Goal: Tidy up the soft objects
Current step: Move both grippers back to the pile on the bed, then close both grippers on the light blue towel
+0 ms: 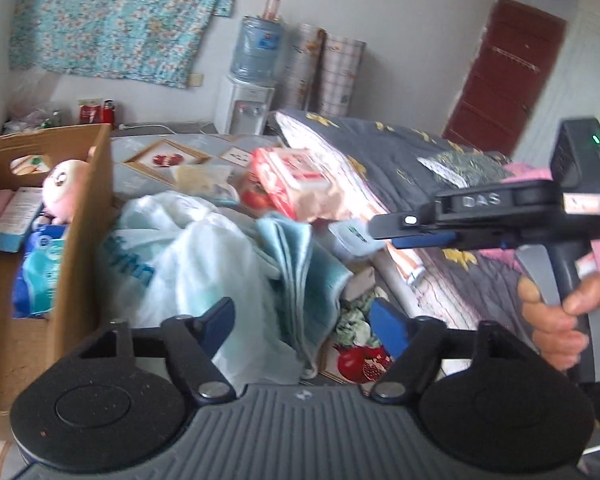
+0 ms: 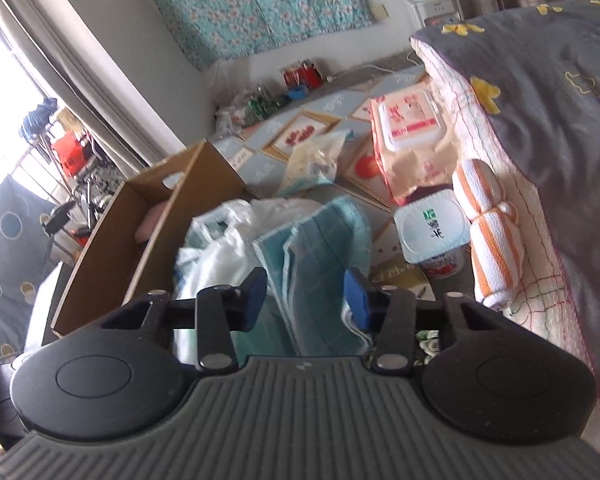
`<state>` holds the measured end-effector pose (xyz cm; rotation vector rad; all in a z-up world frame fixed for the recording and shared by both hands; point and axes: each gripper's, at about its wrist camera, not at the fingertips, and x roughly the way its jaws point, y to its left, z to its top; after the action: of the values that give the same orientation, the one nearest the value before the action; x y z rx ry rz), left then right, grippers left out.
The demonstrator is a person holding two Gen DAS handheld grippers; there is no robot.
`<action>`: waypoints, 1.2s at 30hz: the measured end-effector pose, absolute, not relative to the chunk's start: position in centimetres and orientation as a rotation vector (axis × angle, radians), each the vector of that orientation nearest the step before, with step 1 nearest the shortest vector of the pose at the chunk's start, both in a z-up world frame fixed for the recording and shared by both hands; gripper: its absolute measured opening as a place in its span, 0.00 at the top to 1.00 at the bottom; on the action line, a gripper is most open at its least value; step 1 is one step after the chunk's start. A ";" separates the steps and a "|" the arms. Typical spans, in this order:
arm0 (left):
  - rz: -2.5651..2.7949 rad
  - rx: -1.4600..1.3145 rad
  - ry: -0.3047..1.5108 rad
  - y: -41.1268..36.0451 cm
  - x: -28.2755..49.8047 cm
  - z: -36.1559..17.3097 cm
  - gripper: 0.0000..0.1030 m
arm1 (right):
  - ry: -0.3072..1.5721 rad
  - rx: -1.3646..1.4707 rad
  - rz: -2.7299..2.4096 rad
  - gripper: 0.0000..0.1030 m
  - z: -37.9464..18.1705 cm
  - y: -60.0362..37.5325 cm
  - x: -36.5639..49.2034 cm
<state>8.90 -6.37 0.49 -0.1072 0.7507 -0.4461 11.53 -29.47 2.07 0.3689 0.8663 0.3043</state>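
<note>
Now mid-pick — right gripper [image 2: 306,298] jaws part-open, empty, straddling teal towel [image 2: 320,248]; left gripper [image 1: 302,322] wider, empty. Next: close, lift to cardboard box [image 2: 156,216].

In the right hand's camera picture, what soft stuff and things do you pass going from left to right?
cardboard box → white plastic bag → folded teal towel → round white tub → orange striped towel roll → grey quilt

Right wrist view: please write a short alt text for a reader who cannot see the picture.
The right gripper hangs with its jaws apart around a folded teal towel on a cluttered bed. A white plastic bag and a cardboard box lie to its left, a rolled orange-striped towel to its right.
</note>
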 end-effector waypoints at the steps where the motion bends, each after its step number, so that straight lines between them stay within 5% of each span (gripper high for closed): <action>1: -0.465 -0.095 0.751 -7.0 9.1 0.0 0.35 | 0.880 0.357 0.300 0.67 1.5 -29.5 11.9; 8: -0.497 -0.070 0.827 -9.4 12.1 -3.3 0.57 | 0.975 0.310 0.306 0.75 -2.2 -30.0 15.6; 19: -0.456 -0.043 0.871 -11.0 15.4 -6.0 0.63 | 1.043 0.277 0.364 0.74 -5.2 -29.4 19.9; 22: -0.440 -0.045 0.884 -11.2 16.1 -6.5 0.73 | 1.049 0.280 0.381 0.79 -5.7 -29.2 20.4; 24: -0.425 -0.052 0.896 -11.2 16.5 -6.8 0.92 | 1.048 0.285 0.394 0.90 -5.9 -29.2 20.4; 36: -0.507 -0.237 0.894 -8.9 16.5 -6.0 0.92 | 1.010 0.444 0.556 0.94 -4.0 -29.2 17.0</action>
<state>16.54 -8.86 -6.03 -0.2368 0.8936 -0.5070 17.01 -29.20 -3.95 0.4435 1.0100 0.5555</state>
